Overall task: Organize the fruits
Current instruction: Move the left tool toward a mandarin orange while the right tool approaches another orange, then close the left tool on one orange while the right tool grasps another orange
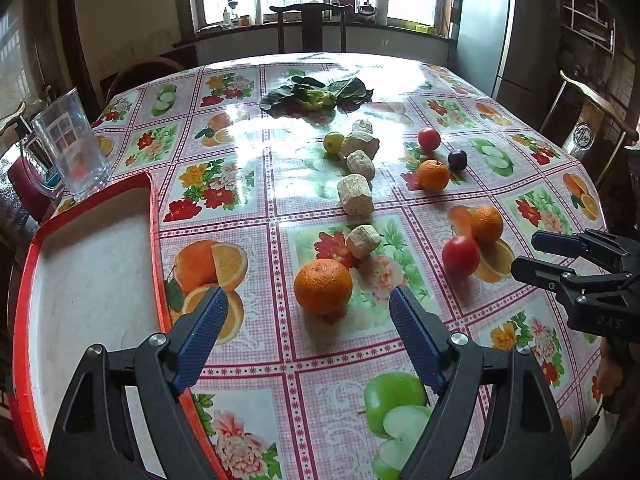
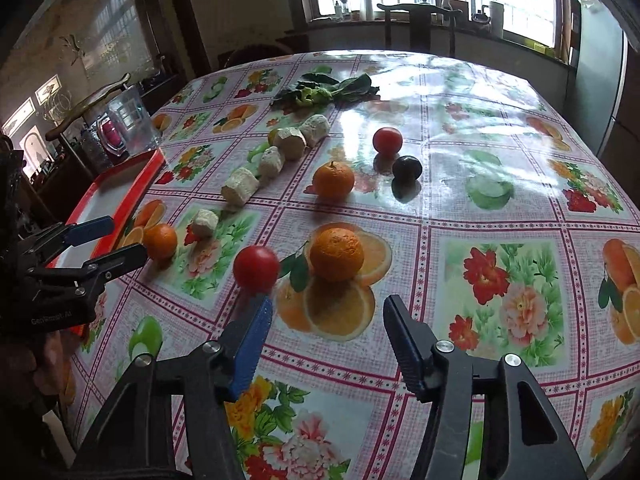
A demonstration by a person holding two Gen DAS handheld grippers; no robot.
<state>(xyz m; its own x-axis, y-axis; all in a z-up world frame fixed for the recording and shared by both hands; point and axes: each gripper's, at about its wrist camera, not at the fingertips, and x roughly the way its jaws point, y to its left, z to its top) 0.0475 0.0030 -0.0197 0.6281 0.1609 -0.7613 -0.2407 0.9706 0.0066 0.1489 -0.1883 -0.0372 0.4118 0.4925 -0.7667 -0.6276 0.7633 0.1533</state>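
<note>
My left gripper (image 1: 308, 304) is open and empty, just in front of an orange (image 1: 323, 287) that sits between its fingers' line. A red-rimmed white tray (image 1: 92, 264) lies empty to its left. My right gripper (image 2: 326, 312) is open and empty, just short of another orange (image 2: 337, 255) and a red tomato (image 2: 256, 269). Farther off lie a third orange (image 2: 333, 180), a second tomato (image 2: 387, 140), a dark plum (image 2: 407, 168) and a green fruit (image 1: 333, 142). The right gripper also shows in the left wrist view (image 1: 528, 254), and the left gripper in the right wrist view (image 2: 116, 240).
Several pale beige chunks (image 1: 356, 194) lie in a row down the table's middle. Leafy greens (image 1: 316, 94) lie at the far side. A clear glass pitcher (image 1: 70, 148) stands behind the tray. Chairs (image 1: 310, 26) ring the table, and a fridge (image 1: 484, 28) stands at the back right.
</note>
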